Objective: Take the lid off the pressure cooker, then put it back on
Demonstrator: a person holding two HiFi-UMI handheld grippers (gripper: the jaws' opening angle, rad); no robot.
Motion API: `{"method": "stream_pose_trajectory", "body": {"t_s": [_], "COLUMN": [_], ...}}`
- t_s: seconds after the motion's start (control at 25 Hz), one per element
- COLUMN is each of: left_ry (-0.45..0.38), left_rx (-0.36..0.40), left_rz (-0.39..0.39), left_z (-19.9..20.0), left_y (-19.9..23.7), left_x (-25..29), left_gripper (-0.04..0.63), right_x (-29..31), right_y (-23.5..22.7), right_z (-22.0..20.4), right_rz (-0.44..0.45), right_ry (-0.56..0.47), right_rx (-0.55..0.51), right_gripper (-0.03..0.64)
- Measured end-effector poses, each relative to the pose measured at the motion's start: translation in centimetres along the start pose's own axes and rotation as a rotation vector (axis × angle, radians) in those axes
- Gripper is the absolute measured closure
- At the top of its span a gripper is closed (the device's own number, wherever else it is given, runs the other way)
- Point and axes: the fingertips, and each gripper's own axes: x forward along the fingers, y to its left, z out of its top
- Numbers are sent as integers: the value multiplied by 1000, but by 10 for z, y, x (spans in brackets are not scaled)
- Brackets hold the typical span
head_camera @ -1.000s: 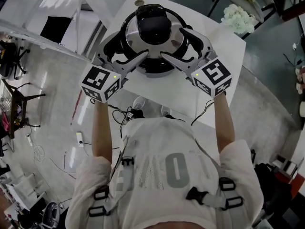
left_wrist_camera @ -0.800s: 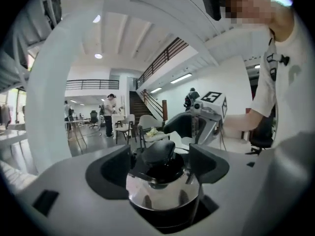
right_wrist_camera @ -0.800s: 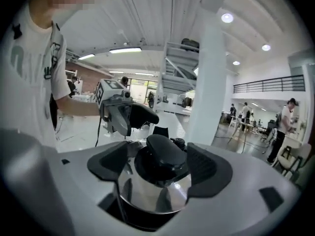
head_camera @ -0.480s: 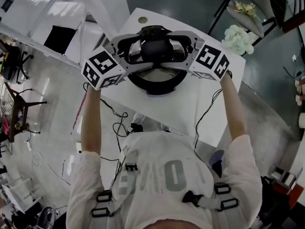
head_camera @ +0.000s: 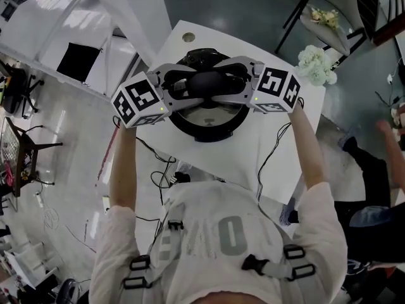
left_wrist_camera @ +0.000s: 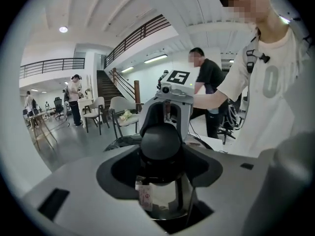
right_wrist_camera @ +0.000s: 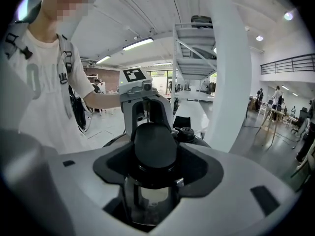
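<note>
The pressure cooker [head_camera: 205, 120] stands on a white table [head_camera: 278, 151] with its steel lid on. The lid's black handle [head_camera: 205, 83] rises at its centre. My left gripper [head_camera: 190, 86] reaches in from the left and my right gripper [head_camera: 224, 86] from the right, facing each other across the handle. In the left gripper view the handle [left_wrist_camera: 161, 144] stands between my jaws, which are closing, with a little gap at each side. The right gripper view shows the same handle [right_wrist_camera: 155, 149] between closing jaws, and a small black valve [right_wrist_camera: 186, 133] behind it.
A chair with white flowers [head_camera: 316, 25] stands beyond the table's far right corner. A person [head_camera: 380, 170] is on the floor at the right. Cables [head_camera: 171, 163] lie under the table's near edge. Other tables and chairs stand to the left.
Both grippers moved from the cooker's near side up over the lid and turned to face each other. Their jaws have narrowed around the black handle.
</note>
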Motion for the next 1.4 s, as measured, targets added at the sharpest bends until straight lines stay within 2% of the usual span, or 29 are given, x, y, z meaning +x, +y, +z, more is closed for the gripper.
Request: {"method": "stream_pose_trajectory", "body": {"t_s": [0.16,0.48,0.6,0.76,0.84,1.04,1.4], "left_ry": [-9,21,36,58,55,27,14], "left_rx": [10,63,95,125,132,132,119], "left_rz": [-34,-133,-170,-225,-248,-294,-320], "left_z": [1,-2,-4,-7,-6,-5,-3], "left_y": [-4,2,6,10,10,8,5], "left_x": [-3,-7,-6,-5,-5,-6,-3], "left_gripper": [330,330,333,347,348,348,337], "right_x": [0,4,3,0,0,0,-1], "right_y": [5,0,-2,-1,-1,0,1], "right_z": [3,5,2,-3,-3,-2,0], "right_rz": [-22,-184,-295,-506,-557,-567,-546], "right_ry": [0,55,68,59,58,56,44], "right_rx": [0,70,144,272,298,303,289], "right_gripper": [330,328,329,330,328,328,328]}}
